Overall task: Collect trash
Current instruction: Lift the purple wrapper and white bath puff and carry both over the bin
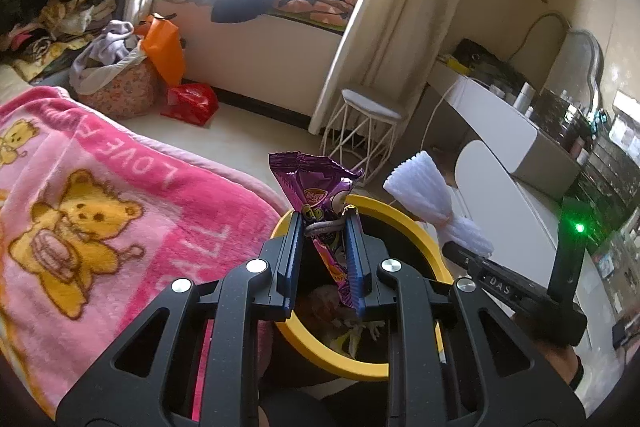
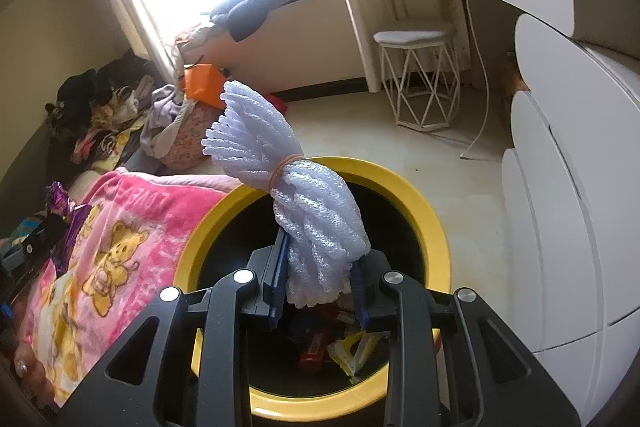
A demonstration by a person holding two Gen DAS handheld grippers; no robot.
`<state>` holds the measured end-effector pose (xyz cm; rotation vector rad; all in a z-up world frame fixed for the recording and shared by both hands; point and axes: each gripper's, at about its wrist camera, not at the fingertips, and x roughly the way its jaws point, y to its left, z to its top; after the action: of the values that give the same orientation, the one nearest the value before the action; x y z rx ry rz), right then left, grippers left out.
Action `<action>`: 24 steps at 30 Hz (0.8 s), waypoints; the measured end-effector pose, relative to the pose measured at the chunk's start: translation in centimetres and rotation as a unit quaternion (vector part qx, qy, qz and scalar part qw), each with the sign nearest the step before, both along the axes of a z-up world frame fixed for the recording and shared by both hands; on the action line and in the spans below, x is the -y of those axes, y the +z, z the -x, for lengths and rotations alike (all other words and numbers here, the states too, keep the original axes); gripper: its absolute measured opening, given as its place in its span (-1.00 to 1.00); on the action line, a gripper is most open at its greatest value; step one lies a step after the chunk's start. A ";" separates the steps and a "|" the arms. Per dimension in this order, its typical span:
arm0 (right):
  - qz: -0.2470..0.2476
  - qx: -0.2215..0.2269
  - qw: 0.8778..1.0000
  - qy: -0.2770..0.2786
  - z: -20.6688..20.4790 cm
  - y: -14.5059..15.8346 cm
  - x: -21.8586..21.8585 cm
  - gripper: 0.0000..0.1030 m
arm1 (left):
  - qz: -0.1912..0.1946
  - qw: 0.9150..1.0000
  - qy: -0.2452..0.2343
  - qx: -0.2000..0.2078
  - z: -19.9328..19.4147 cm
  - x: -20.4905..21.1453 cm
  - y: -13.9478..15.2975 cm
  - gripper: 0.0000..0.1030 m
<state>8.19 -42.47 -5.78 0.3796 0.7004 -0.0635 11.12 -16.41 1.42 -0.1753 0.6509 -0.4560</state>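
Left gripper (image 1: 325,227) clamping purple snack wrapper (image 1: 320,195), right gripper (image 2: 320,283) pinching white foam netting (image 2: 304,203), both seemingly hanging over yellow-rimmed bin (image 2: 436,227).

The left gripper (image 1: 324,227) pointed forward and downward with its blue-padded fingers (image 1: 294,251) drawn close, clamping something between them, while the right gripper (image 2: 320,267) sat just beside it, tilted likewise, its fingers (image 2: 280,267) pinched tight on a load.
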 end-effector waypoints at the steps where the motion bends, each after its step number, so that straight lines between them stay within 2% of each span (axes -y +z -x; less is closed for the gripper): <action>1: 0.000 -0.001 1.000 -0.003 0.0 -0.1 0.1 -0.50 | -0.002 1.000 -0.002 -0.001 0.0 0.2 -0.1 -0.70; 24: -0.008 -0.025 0.999 -0.026 -0.4 -2.0 1.1 -0.44 | -0.036 0.996 -0.072 -0.026 -0.5 5.3 -3.7 -0.70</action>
<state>8.60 -43.57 -7.76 0.4136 0.7403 -0.1175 11.60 -21.74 -2.27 -0.0733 0.7318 -0.5666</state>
